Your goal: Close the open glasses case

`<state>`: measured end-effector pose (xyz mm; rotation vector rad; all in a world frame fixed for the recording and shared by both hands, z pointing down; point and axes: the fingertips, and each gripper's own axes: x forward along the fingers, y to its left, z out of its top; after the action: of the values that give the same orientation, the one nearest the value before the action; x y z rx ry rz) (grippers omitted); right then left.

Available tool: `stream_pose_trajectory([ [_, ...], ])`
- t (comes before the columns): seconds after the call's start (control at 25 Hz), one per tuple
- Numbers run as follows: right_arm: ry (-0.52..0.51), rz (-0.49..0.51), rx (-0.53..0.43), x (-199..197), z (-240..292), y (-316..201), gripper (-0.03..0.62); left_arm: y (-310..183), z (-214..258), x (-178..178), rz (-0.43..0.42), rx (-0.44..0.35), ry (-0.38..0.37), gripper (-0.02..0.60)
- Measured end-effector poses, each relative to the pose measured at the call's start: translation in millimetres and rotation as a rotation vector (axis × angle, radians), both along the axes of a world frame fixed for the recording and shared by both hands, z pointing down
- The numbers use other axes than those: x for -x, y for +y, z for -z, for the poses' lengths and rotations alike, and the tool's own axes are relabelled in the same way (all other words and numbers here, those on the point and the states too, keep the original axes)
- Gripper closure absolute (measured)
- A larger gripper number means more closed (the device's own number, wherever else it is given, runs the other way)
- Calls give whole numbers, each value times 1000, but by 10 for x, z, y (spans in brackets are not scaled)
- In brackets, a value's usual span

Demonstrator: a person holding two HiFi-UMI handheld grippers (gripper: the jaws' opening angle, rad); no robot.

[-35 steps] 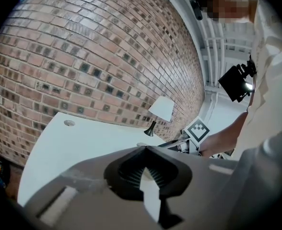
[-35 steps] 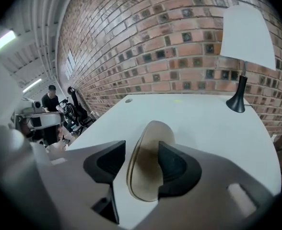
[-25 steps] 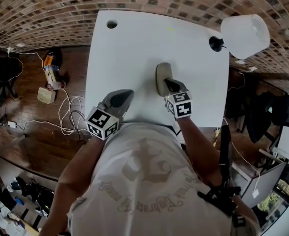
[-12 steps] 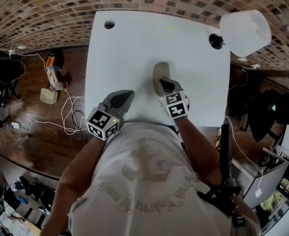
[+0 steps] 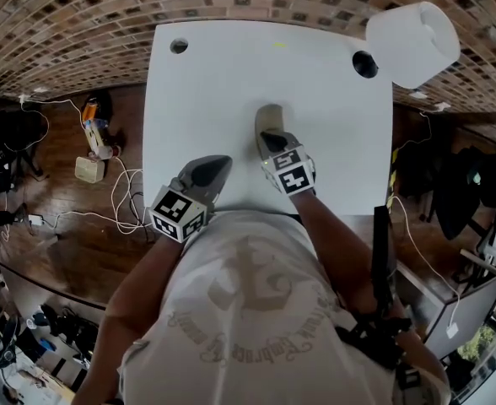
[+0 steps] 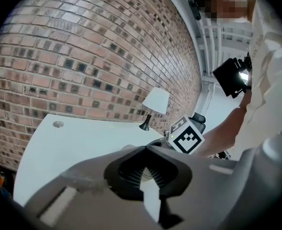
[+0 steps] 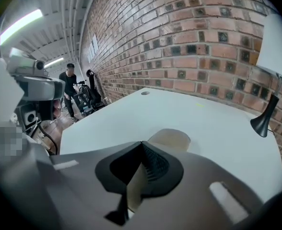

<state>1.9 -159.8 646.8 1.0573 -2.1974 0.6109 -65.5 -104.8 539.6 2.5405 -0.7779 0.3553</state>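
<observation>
Pointing steeply down, the right gripper [image 5: 268, 137] has its jaws pressed together, tips at the near end of the beige oblong glasses case [image 5: 266, 116] lying just ahead on the white square table [image 5: 206, 83]. To its left, apart from the case, the left gripper [image 5: 222, 160] is also closed and empty.

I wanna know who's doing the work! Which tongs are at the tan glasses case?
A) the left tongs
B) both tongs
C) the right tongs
C: the right tongs are at the glasses case mid-table, while the left tongs hang at the table's near edge, away from it.
</observation>
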Motion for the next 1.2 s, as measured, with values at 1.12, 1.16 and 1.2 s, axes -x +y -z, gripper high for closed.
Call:
stream_pose_trajectory([
  [1.12, -184, 72, -228, -104, 734, 191, 586, 221, 82, -399, -51, -54, -22, 575],
  [1.16, -192, 72, -236, -107, 793, 225, 586, 226, 102, -399, -56, -60, -18, 575],
  [1.2, -201, 67, -244, -109, 860, 258, 586, 232, 130, -393, -59, -67, -13, 575],
])
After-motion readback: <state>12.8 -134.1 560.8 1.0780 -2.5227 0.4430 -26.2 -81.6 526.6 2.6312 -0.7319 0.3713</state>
